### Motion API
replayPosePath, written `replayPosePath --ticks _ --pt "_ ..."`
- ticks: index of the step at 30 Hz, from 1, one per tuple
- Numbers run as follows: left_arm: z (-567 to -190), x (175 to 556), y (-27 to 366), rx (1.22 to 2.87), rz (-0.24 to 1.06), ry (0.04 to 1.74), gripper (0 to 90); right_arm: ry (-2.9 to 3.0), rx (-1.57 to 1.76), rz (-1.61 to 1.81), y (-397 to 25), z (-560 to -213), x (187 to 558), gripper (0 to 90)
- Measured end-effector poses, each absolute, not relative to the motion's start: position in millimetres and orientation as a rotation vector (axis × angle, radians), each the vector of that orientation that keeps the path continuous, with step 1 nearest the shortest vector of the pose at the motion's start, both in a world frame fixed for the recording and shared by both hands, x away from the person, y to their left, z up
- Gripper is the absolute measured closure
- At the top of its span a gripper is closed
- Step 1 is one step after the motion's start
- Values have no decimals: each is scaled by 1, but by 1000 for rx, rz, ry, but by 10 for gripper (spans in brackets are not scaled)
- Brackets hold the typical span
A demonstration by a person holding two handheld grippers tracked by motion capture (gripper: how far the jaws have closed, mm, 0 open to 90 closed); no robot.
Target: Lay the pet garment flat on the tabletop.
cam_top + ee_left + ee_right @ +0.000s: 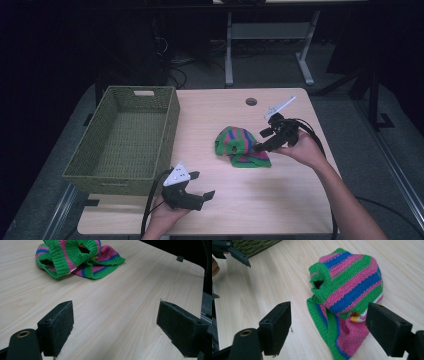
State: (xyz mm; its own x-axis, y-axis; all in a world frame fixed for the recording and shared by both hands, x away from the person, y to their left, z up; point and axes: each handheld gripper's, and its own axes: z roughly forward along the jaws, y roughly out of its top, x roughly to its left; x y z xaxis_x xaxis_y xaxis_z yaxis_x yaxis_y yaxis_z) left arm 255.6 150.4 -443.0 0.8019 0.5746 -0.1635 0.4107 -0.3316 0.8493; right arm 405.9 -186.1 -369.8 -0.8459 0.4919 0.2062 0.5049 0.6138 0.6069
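Nearest you, your left gripper (200,186) is hovering low over the front edge of the wooden table (280,200), just off the corner of the woven green basket (125,137). Its jaws are standing wide apart with nothing between them; in the left gripper view bare tabletop is lying between the pads (58,326) and the knit is sitting well ahead.

Farther out, your right gripper (260,142) is closing in on the striped knitted garment (240,146), a crumpled green, pink and blue piece lying near the middle of the table, well apart from the basket. In the right gripper view its jaws are also spread fully, straddling the lower folds of the garment (347,292); whether a pad is already brushing the wool, I cannot tell. It is gripping nothing yet.

So you are in the reaching step, with the pick-up not yet made. The next move, as I judge it, is calling for lowering the right gripper onto the bunched folds, pinching a thick gather so the knit is not slipping out, then lifting clear and carrying it toward the basket, which is waiting empty beyond your left hand (165,215).
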Motion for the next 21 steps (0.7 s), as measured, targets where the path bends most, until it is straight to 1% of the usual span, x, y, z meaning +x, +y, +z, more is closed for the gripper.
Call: replayPosePath --ticks 6,21 --pt "-442 256 151 1963 200 740 139 -2813 -855 -1048 -179 -368 415 209" --pt "-442 257 151 1951 181 735 139 -2800 -875 -1025 -161 -376 429 223"
